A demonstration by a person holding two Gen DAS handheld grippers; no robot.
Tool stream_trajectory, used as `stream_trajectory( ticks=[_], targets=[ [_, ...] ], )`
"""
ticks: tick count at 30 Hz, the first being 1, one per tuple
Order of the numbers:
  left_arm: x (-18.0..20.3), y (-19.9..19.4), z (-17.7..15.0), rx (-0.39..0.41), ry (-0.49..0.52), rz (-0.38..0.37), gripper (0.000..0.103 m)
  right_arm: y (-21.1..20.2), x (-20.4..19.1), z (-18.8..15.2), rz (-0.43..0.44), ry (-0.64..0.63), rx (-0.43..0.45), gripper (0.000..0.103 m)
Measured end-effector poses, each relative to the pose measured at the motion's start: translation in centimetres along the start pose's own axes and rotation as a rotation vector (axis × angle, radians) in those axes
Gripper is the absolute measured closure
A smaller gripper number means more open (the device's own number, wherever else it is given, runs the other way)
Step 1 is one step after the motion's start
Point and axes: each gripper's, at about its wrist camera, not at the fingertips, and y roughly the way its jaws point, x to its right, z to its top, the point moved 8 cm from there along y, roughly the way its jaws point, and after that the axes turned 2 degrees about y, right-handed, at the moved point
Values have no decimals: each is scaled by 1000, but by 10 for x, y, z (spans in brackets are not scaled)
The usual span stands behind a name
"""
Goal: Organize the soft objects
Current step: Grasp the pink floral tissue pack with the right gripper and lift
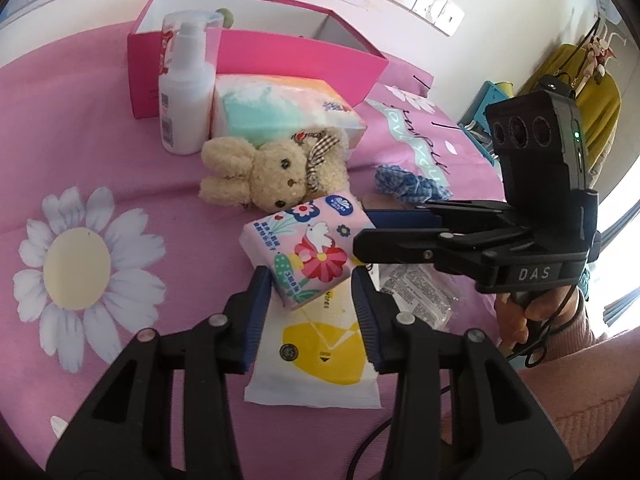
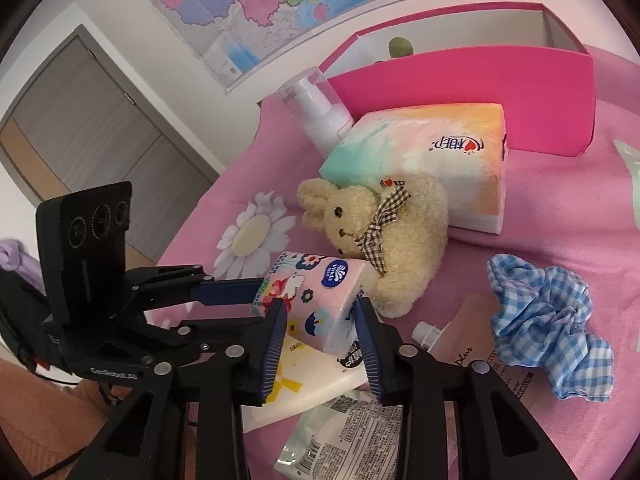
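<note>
Just in front of the plush bunny (image 2: 384, 236), the floral tissue pack (image 2: 316, 300) is pinched narrow by both the right gripper (image 2: 320, 312) and left gripper (image 1: 312, 284). Lifting toward the pink box (image 2: 460, 92) seems called for.

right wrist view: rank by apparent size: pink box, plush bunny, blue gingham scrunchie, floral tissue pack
1. pink box
2. plush bunny
3. blue gingham scrunchie and floral tissue pack: look alike; the pack is nearer the camera and partly hidden by the fingers, so unranked.
</note>
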Motion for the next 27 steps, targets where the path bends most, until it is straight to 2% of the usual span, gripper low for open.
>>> stream_trajectory(
  ticks=[10,27],
  targets=[
    [15,-15,18,55,58,-9,59,-22,-4,8,-11,-12,50,68],
    [30,-21,79,134,140,36,59,-55,0,47,-52,-45,158,68]
  ],
)
